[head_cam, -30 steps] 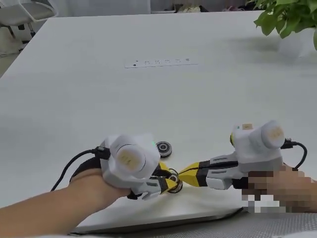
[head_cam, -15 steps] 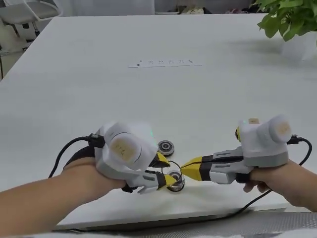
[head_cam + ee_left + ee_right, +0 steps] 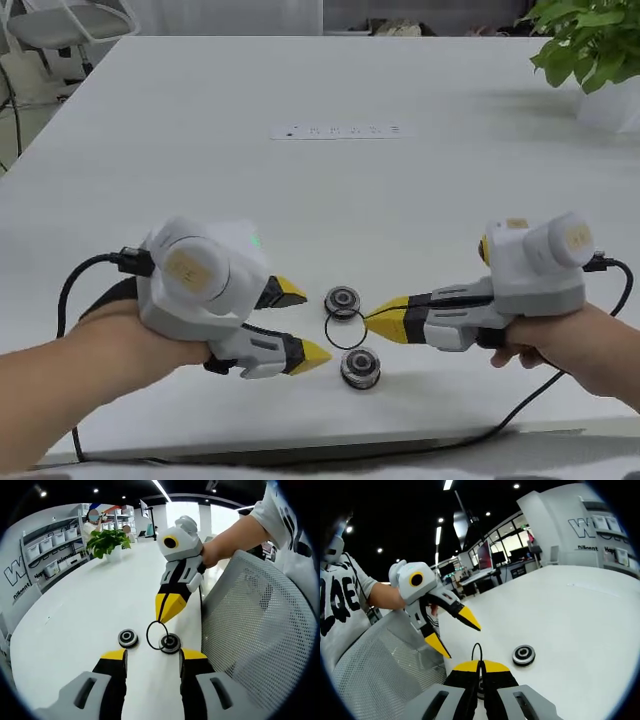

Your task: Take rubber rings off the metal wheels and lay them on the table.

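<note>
- At the near edge of the white table [image 3: 200,150], your right gripper [image 3: 372,322] has its yellow tips pressed together on a thin black rubber ring [image 3: 326,330] — the ring sticks out from the tips toward your left gripper [image 3: 300,323]
- The ring sits between the two metal wheels, with the far wheel [image 3: 343,300] just beyond it and the near wheel [image 3: 360,367] just on your side of it
- Your left gripper holds nothing; its jaws stand wide apart, aimed at the ring and the wheels, and touch none of them
- In the left gripper view the ring hangs from the right gripper's tips with its lower edge close beside the near wheel; you cannot tell whether it touches that wheel or the table
- In the right gripper view the ring is edge-on — a thin dark line rising from between the closed tips; your own jaws block what lies just under them, and the far wheel lies in plain sight to their right
- Whether either wheel carries a ring of its own is too small to make out
- Farther back on the table lies a white power strip [image 3: 340,130]; its markings are blurred
- A green plant [image 3: 590,40] stands at the far right, cut off by the frame edge
- A grey mesh chair [image 3: 250,630] stands beside the table in the left gripper view, partly cut off
</note>
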The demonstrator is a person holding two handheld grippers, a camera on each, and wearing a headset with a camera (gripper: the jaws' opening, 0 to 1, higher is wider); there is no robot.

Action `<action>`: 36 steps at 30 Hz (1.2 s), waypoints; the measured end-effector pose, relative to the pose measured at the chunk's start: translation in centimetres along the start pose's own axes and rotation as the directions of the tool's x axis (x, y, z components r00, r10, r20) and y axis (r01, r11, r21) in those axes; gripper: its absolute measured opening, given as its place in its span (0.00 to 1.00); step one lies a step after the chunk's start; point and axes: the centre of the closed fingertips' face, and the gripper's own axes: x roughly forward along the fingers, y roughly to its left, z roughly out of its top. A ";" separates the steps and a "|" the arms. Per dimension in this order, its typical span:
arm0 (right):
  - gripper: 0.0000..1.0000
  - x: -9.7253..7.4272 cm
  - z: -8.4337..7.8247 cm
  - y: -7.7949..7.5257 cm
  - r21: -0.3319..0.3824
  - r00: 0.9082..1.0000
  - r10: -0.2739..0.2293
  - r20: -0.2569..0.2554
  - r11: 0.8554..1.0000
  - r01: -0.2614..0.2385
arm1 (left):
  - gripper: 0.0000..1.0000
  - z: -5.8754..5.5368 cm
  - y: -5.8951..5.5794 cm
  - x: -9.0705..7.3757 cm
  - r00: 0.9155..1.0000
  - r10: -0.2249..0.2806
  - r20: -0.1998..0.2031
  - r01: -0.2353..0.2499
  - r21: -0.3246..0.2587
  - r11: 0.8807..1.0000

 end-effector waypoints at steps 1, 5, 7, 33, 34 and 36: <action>0.00 0.2 0.1 0.0 -0.002 1.000 0.001 -0.003 1.000 -0.001 | 0.41 -0.1 0.1 -0.3 1.000 0.005 0.002 -0.005 -0.004 1.000; 0.00 0.9 0.6 0.0 -0.014 1.000 0.010 -0.015 1.000 -0.010 | 0.44 -0.6 0.6 -1.1 1.000 0.020 -0.001 -0.020 -0.011 1.000; 0.00 1.3 0.9 0.0 -0.024 1.000 0.014 -0.019 1.000 -0.014 | 0.47 -1.0 0.8 -1.5 1.000 0.026 -0.003 -0.026 -0.017 1.000; 0.00 6.5 -1.6 -0.1 -0.094 0.981 0.035 -0.193 0.994 -0.054 | 0.65 -3.8 2.5 -3.8 0.995 0.095 -0.041 -0.098 -0.077 0.992; 0.00 6.6 -1.7 -0.1 -0.100 0.980 0.031 -0.197 0.994 -0.052 | 0.65 -3.9 2.5 -3.8 0.995 0.095 -0.042 -0.098 -0.078 0.992; 0.00 6.9 -1.9 -0.1 -0.108 0.979 0.028 -0.203 0.993 -0.051 | 0.65 -3.9 2.5 -3.8 0.995 0.095 -0.042 -0.098 -0.079 0.992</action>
